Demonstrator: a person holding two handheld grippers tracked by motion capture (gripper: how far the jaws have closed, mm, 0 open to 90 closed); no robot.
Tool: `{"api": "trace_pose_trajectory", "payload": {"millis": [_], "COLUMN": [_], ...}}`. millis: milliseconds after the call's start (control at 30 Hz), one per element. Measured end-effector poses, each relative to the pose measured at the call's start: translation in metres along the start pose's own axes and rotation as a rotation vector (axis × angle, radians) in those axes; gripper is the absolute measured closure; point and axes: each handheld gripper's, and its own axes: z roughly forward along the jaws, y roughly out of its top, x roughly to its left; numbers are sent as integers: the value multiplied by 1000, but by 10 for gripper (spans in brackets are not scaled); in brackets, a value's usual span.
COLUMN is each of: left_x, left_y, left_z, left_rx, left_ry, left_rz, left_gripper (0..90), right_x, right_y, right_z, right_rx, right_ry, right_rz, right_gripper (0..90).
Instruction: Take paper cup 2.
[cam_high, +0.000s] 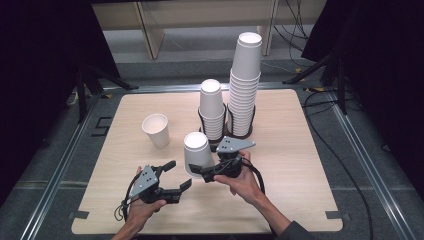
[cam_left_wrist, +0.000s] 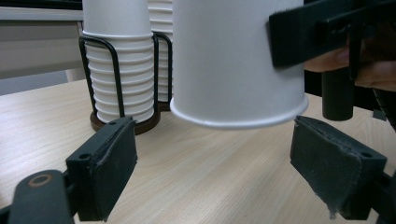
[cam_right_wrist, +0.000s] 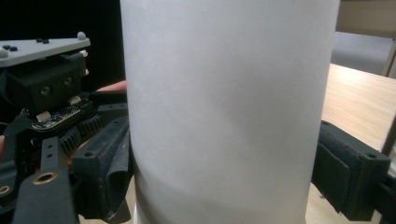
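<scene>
Your right gripper (cam_high: 200, 172) clamps a smooth, inverted white paper cup (cam_high: 196, 151) mid-table; your left gripper (cam_high: 181, 175) gapes empty near the table's (cam_high: 300, 165) front edge.

left gripper (cam_high: 176, 176): black, grey three-cornered plate, trailing cable | right gripper (cam_high: 202, 161): same | fingers (cam_left_wrist: 106, 171): black padded

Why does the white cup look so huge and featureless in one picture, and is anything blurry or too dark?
In the right gripper view the upside-down cup sits right against the lens, so it looks plain and softly shaded. In the left gripper view it is sharp, lifted, casting a faint shadow on the table. In the high view the surroundings are nearly black, while the cup stacks are brightly lit.
</scene>
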Motion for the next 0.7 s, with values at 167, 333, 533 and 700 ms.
{"api": "trace_pose_trajectory", "payload": {"millis": [167, 333, 533, 700], "left_x": [-1, -1, -1, -2], "left_y": [1, 1, 1, 1], "left_z": [-1, -1, -1, 1], "left_rx": [10, 11, 15, 14], "left_ry": [-7, -11, -13, -18], "left_rz": [-5, -15, -20, -26], "left_gripper": [144, 142, 137, 123], "right_x": [3, 6, 8, 11], "right_y": [-2, -4, -6, -7], "right_z": [4, 8, 11, 16], "right_rx": [9, -8, -1, -10], "right_ry": [15, 14, 21, 23], "right_rz": [-2, 0, -3, 1], "right_gripper": [159, 160, 160, 161]}}
